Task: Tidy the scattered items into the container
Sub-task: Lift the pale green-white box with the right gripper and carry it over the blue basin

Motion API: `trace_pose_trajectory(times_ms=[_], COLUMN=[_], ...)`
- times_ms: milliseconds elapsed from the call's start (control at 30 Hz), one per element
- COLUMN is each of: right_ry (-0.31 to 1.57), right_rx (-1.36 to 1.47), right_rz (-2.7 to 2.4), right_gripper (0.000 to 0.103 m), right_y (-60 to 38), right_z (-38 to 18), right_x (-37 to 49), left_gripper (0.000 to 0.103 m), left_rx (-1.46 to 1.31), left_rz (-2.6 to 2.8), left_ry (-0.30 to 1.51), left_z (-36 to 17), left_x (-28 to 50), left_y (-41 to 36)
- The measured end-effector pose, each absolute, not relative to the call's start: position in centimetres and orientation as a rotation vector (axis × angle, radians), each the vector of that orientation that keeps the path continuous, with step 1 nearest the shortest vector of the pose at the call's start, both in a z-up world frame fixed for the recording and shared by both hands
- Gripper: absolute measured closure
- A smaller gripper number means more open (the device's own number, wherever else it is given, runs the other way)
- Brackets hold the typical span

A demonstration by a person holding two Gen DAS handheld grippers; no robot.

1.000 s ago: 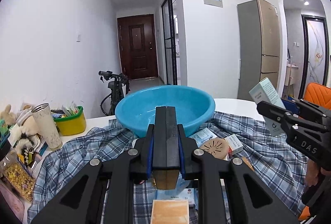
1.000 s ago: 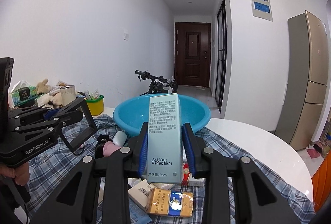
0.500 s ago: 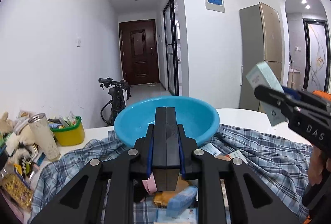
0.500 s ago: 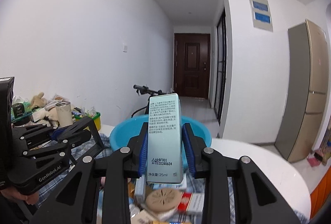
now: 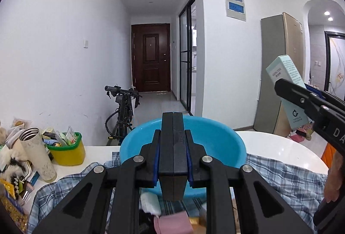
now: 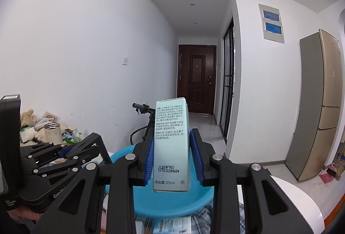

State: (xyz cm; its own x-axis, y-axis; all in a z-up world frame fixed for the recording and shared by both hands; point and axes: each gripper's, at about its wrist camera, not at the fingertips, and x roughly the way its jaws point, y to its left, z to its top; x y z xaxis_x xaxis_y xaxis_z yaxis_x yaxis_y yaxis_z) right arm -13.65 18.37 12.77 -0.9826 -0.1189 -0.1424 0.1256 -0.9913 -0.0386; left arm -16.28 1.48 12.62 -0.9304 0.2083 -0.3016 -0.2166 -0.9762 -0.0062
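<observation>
The right tongs [image 6: 171,150] are clamping an upright pale-green cardboard box [image 6: 170,143] above the round blue plastic basin [image 6: 172,201]; the left tongs [image 5: 173,136] are pressing together, holding nothing.

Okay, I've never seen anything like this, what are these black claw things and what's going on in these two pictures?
They are hand-held grippers, one in each of a person's hands, each with a camera looking along its fingers. In the left camera's picture, the left gripper is shut and empty, in front of a blue basin on a checked cloth. In the right camera's picture, the right gripper clamps a pale green box above that basin. Clutter, including a yellow tub, sits to the left.
</observation>
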Motion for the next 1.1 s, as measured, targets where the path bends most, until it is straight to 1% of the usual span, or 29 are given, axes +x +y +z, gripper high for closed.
trace_pose_trajectory(times_ms=[467, 667, 767, 900, 1100], right_ry=[0.051, 0.003, -0.015, -0.052, -0.050], right_rx=[0.267, 0.314, 0.332, 0.356, 0.373], right_rz=[-3.008, -3.006, -3.004, -3.005, -3.008], right_gripper=[0.073, 0.073, 0.073, 0.073, 0.073], right_y=[19.3, 20.1, 20.5, 21.2, 21.6], right_z=[11.7, 10.6, 10.2, 9.7, 9.7], right_x=[-21.1, -23.3, -24.1, -24.8, -25.0], left_gripper=[0.082, 0.082, 0.082, 0.082, 0.082], left_rx=[-0.479, -0.484, -0.456, -0.444, -0.440], left_rz=[2.888, 2.886, 2.927, 2.937, 2.924], left_ry=[0.030, 0.033, 0.067, 0.048, 0.065], left_z=[11.2, 10.6, 10.4, 10.3, 10.5], left_x=[-24.5, -27.0, -27.3, -27.8, -27.9], left_y=[2.1, 2.4, 2.2, 1.3, 1.2])
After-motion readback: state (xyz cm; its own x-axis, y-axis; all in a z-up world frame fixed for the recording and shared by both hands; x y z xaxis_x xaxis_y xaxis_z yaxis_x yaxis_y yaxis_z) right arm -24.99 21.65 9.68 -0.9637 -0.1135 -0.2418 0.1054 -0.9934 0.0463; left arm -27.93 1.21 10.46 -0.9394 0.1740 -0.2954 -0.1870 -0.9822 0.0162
